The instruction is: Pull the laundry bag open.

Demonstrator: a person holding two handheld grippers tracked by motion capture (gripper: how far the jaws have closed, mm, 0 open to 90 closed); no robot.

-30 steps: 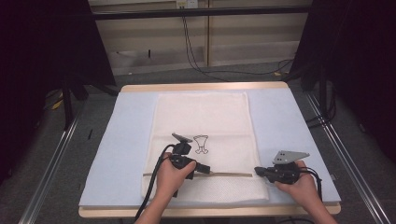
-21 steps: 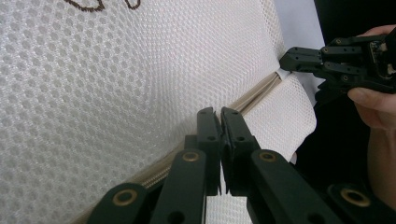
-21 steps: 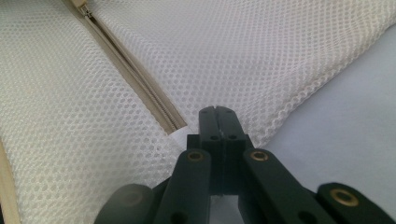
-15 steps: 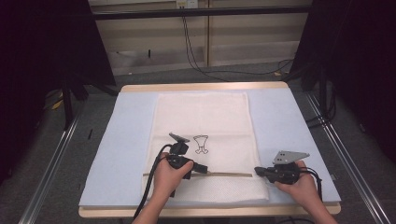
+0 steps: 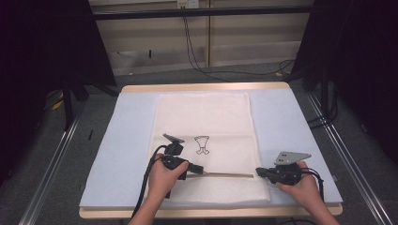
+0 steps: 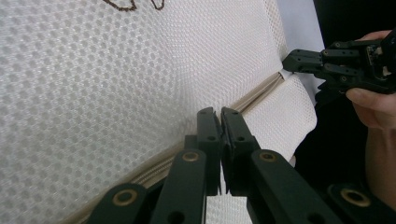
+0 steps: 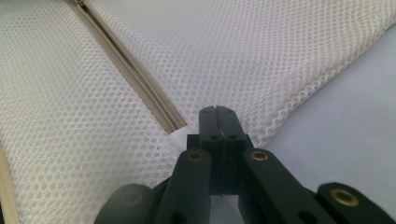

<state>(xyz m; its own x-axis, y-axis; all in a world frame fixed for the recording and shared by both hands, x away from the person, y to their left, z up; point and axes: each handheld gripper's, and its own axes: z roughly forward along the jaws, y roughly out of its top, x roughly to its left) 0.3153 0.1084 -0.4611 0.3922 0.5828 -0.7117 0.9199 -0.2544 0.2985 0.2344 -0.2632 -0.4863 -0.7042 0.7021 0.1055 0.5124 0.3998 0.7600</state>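
A white mesh bag with a small dark drawing lies flat on a pale blue mat. A beige zipper runs across the bag's near end. My left gripper lies on the zipper's line, and its jaws are shut over the zipper; whatever they pinch is hidden. My right gripper is shut on the bag's right edge, where the zipper ends. From the left gripper view, the right gripper nips that corner.
The mat covers a wooden table. Metal rails run along both sides of it. Cables hang at the back, and a black cable trails from my left gripper over the bag's left edge.
My left hand has shifted slightly to the left along the zipper. The right hand and the bag's corner have stayed in place.
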